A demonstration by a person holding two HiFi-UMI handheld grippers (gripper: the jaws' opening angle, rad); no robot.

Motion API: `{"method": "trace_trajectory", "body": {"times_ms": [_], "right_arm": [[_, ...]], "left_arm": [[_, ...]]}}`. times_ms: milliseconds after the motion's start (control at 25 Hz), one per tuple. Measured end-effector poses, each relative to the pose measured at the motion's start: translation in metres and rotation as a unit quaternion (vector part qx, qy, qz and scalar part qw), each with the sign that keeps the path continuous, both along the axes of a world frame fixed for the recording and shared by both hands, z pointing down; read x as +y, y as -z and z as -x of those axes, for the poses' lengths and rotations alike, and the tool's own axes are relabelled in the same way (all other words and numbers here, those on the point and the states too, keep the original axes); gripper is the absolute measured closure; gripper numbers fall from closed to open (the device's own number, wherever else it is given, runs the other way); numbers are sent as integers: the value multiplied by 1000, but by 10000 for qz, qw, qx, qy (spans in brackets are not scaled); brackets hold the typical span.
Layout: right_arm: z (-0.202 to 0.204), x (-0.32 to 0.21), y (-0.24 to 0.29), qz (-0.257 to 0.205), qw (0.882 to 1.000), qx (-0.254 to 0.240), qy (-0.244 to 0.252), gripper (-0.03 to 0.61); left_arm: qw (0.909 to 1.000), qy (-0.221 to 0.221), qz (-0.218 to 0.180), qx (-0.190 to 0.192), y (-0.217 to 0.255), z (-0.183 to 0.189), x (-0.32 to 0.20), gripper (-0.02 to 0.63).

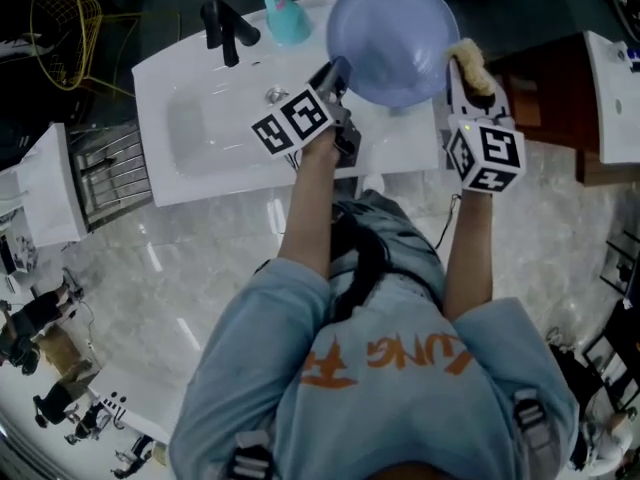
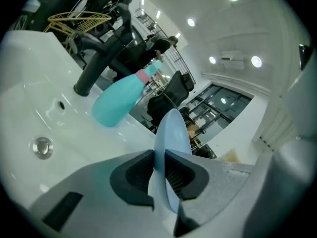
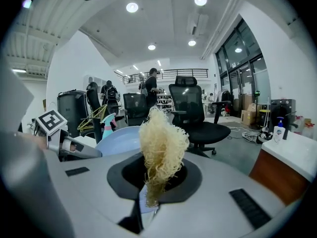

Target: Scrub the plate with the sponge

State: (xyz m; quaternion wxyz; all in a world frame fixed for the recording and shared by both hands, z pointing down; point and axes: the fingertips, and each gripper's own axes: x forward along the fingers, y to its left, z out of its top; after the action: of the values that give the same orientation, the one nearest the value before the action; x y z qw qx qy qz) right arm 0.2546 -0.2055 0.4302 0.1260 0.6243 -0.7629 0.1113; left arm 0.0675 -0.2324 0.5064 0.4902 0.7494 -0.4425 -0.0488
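Plate (image 1: 393, 38) raised over the right end of the sink (image 1: 190, 138), its rim pinched in the left tongs (image 1: 335, 76). Looks stiff, smooth and breakable, likely slick when wet, so the rim hold suits. Right tongs (image 1: 470, 86) clamp the soft, fibrous sponge (image 1: 468, 60), further right of the sink.

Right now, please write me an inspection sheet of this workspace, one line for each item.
Surface: white sink counter, glossy.
Job's things: light blue plate held up over the counter; yellow sponge at its right rim.
Clutter: teal spray bottle and black faucet at the back.
Grippers: left gripper shut on the plate's rim; right gripper shut on the sponge.
Cables: one thin cable seems to hang below the right gripper.
Surroundings: pale stone floor, office chair, people far behind.
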Motion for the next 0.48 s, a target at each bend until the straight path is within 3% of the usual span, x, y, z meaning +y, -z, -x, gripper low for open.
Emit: {"method": "trace_trajectory", "body": {"times_ms": [240, 480], "right_arm": [[2, 15, 31, -299, 9994, -95, 156, 548], [31, 26, 58, -509, 9966, -209, 616, 548]], "left_arm": [[9967, -393, -604, -371, 44, -4, 23, 574], [9912, -696, -918, -660, 70, -10, 49, 586]]}}
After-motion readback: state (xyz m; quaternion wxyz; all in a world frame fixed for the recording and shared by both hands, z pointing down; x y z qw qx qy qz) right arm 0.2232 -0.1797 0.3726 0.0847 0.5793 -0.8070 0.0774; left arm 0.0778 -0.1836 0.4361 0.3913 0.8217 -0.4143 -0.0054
